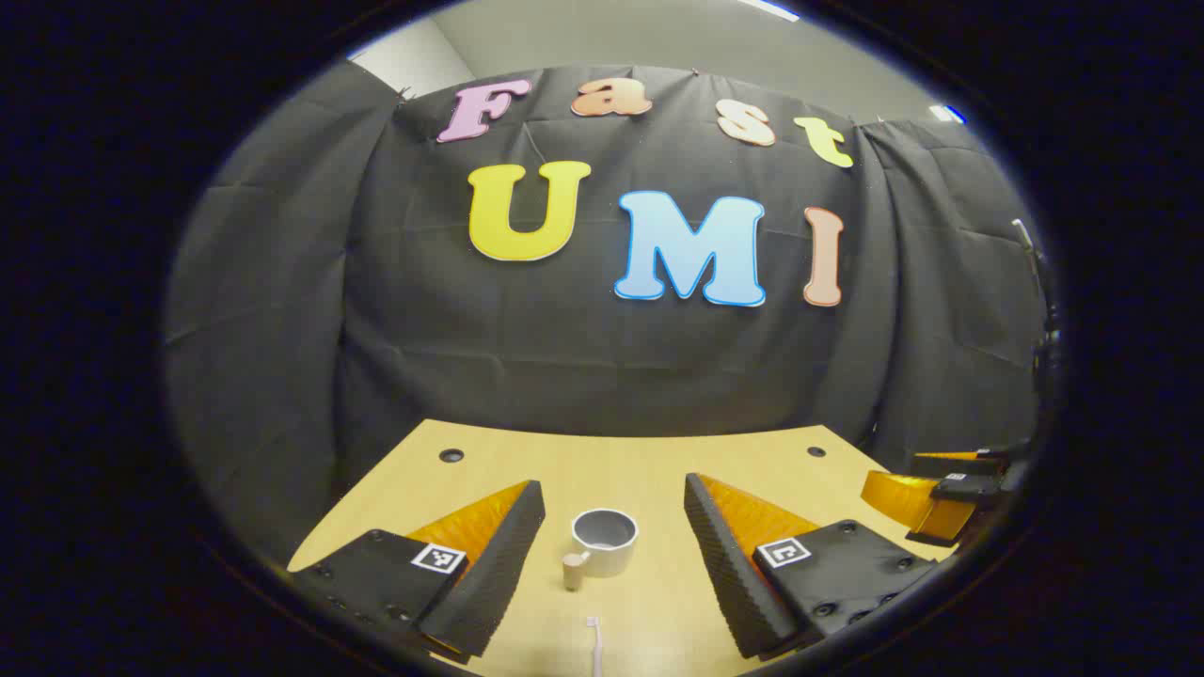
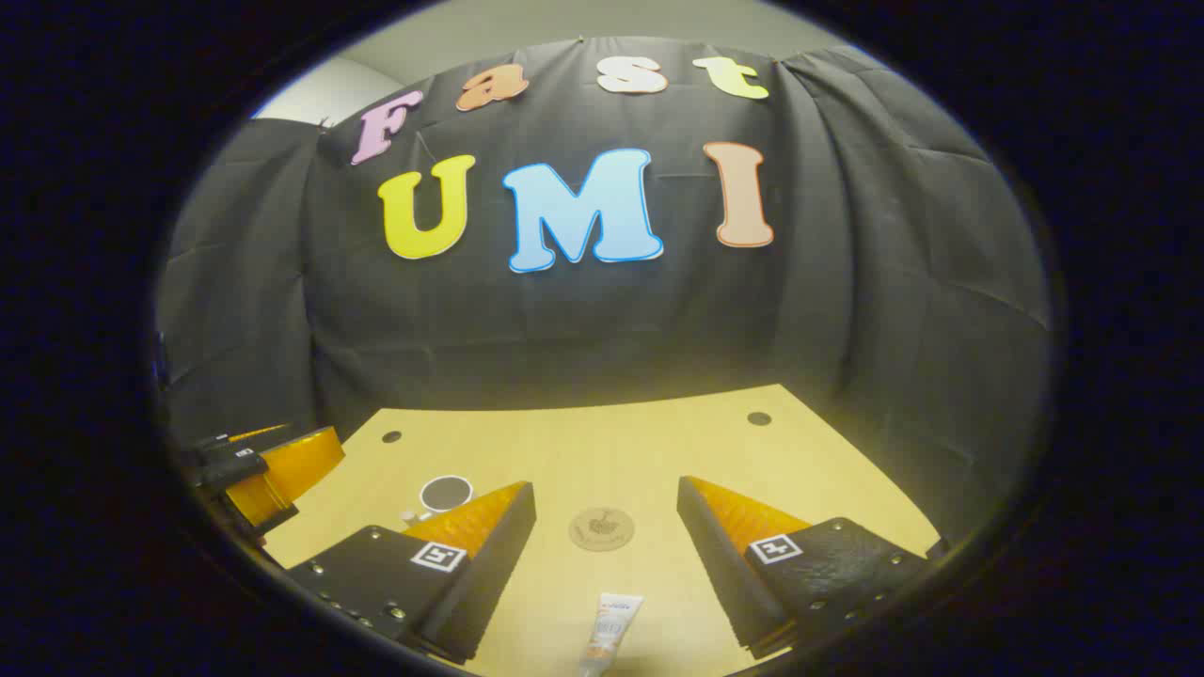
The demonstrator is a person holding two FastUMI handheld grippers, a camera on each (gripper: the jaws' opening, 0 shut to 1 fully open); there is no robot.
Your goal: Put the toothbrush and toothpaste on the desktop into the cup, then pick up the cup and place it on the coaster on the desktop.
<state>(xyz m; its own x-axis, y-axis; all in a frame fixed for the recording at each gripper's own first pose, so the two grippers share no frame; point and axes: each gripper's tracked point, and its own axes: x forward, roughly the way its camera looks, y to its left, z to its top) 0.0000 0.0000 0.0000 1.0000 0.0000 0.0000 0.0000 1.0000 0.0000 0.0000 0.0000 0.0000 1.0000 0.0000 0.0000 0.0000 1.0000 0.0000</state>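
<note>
Two grippers, both with jaws spread wide and holding nothing; nothing is picked up yet, so I'd call this the start of the approach.

Left gripper (image 1: 613,512): the cup (image 1: 604,542) stands upright on the counter (image 1: 602,461), centred between and just ahead of the jaw tips, mouth open upward, stubby handle toward the camera. Toothbrush (image 1: 594,644) lies flat on the counter, closer in than the cup, down in the gap between the jaws and running out of the bottom of the view. Reads as lined up so brush and cup sit on one axis: grab the brush, carry it forward, drop it in.

Right gripper (image 2: 607,508): coaster (image 2: 601,527) lies flat between the jaw tips, centred. Toothpaste (image 2: 609,632) lies flat nearer in, inside the gap, cap end cut off at the bottom edge. The cup shows beyond the left jaw, partly hidden by it, well apart from the coaster.

Each gripper is seen at the edge of the other's view, hovering beside it.

Judgement: each side is pre-aimed at its own item. Both lie flat and low, so the jaws need to tilt down and close across the narrow width. Risk: the tube's soft body slipping.
</note>
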